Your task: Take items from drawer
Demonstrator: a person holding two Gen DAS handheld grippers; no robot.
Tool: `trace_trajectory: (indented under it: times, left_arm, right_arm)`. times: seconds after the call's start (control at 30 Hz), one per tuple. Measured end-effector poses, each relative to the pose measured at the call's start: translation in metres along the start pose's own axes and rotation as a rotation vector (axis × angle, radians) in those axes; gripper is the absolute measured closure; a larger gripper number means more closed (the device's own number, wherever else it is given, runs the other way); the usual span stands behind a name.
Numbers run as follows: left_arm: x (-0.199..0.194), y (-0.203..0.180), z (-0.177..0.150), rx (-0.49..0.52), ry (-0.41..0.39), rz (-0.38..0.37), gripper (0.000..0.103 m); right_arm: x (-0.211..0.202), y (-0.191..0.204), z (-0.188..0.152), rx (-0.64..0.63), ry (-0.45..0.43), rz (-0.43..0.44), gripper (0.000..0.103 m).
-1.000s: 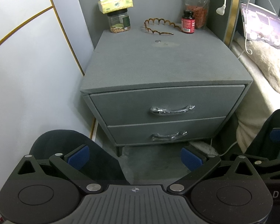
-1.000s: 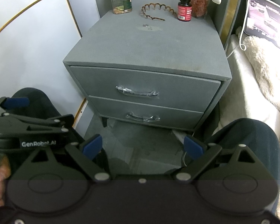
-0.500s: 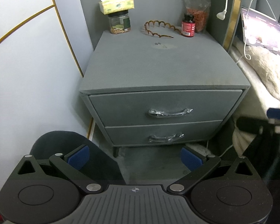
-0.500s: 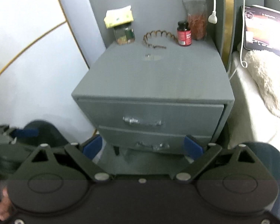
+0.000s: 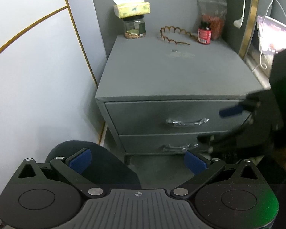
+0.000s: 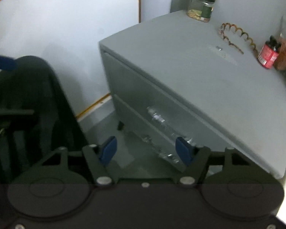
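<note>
A grey nightstand (image 5: 173, 74) has two shut drawers, each with a plastic-wrapped metal handle: the top one (image 5: 187, 122) and the bottom one (image 5: 179, 147). My left gripper (image 5: 137, 159) is open and empty, low in front of the stand. My right gripper (image 6: 145, 149) is open and empty, rolled to one side, near the top drawer handle (image 6: 169, 127). It shows blurred at the right of the left wrist view (image 5: 230, 111), level with the top drawer. What is inside the drawers is hidden.
On the stand's back edge are a glass jar (image 5: 134, 27) with a tissue box (image 5: 131, 8) on it, a brown wavy headband (image 5: 176, 35), a red bottle (image 5: 205, 33) and a bag of red bits (image 5: 212, 17). A white wall panel (image 5: 38, 76) is left, bedding right.
My right gripper has swung forward and rolled, coming close to the top drawer front; its view is tilted now. My left gripper has risen slightly and stays open.
</note>
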State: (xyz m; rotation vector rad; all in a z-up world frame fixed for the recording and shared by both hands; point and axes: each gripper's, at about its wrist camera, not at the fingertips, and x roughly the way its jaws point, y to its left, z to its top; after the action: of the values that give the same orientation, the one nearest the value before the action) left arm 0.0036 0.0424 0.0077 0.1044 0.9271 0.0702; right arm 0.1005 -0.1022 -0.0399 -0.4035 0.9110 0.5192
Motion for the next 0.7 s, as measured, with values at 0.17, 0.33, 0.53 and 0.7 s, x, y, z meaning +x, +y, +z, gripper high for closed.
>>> trace_trajectory:
  times: [0.17,0.33,0.53,0.7]
  left_arm:
    - [0.000,0.005,0.005,0.010,-0.031,-0.012,0.000]
    - [0.003,-0.001,0.011,0.046,-0.041,-0.017,0.000]
    - [0.006,-0.002,0.005,0.062,-0.042,0.002,0.000]
    - [0.003,0.019,0.002,-0.001,-0.033,0.004,0.000]
  right_arm:
    - [-0.025,-0.021,-0.005,0.113,-0.042,-0.003,0.032]
    - [-0.038,-0.035,-0.017,0.121,-0.058,-0.001,0.030]
    - [0.015,-0.013,-0.012,-0.100,-0.012,-0.020,0.041]
    - [0.094,0.014,-0.002,-0.329,0.085,-0.094,0.067]
